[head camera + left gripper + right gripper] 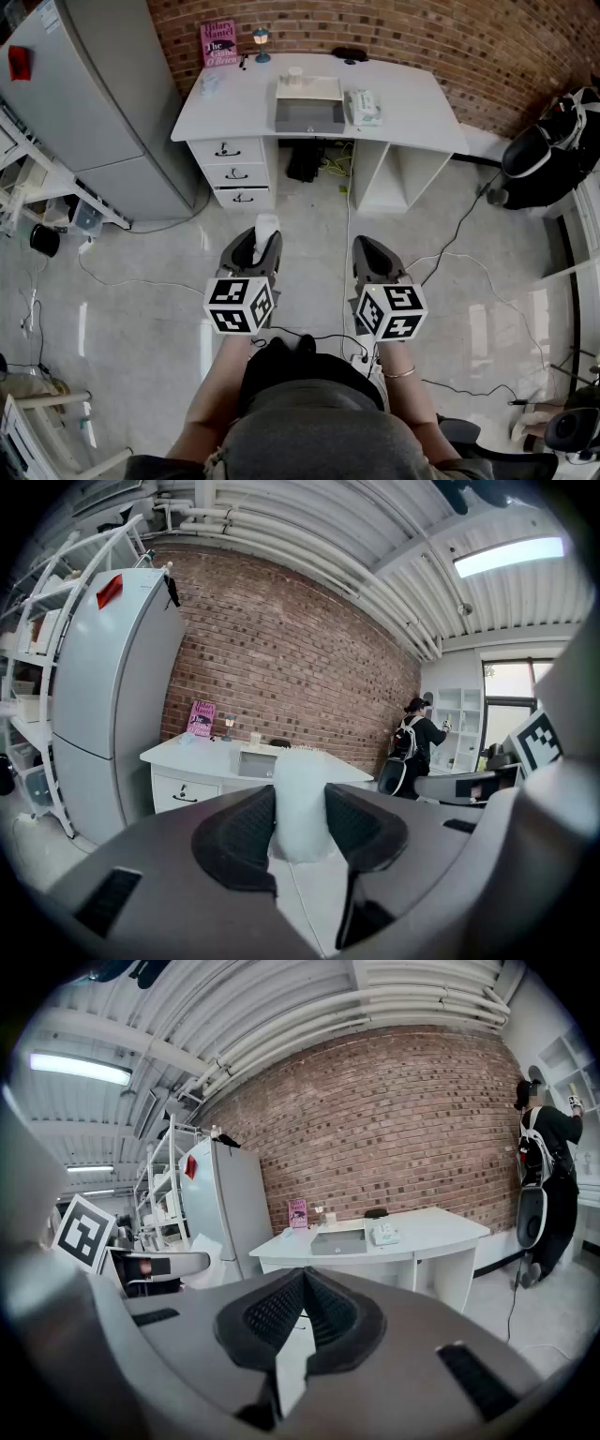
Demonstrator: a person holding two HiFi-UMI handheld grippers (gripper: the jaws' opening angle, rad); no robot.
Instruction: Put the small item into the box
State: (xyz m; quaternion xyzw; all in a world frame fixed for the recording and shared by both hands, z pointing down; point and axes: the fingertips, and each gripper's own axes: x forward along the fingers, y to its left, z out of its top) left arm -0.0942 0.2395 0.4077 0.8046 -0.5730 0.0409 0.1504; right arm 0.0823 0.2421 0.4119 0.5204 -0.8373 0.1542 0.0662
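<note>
The left gripper (262,242) pinches a white small item (267,223); the right gripper (368,247) is pressed together; the box (309,118) sits well ahead of both

two tools, left (258,240) and right (368,244), one white item (266,225), one desk (412,112), three drawers (231,172), one grey box (309,115), one pink book (218,43).

The table (412,112) stands against the brick wall (422,37) with the fridge (94,103) to its left; on it the box (309,114) sits in the middle, a packet (365,107) just right of it, a cup (295,75) behind it and a book (218,43) at the back left. Well before the table, over the floor (141,309), the left gripper (255,246) and right gripper (367,251) are side by side, the small item (266,225) between the left one's jaws
</note>
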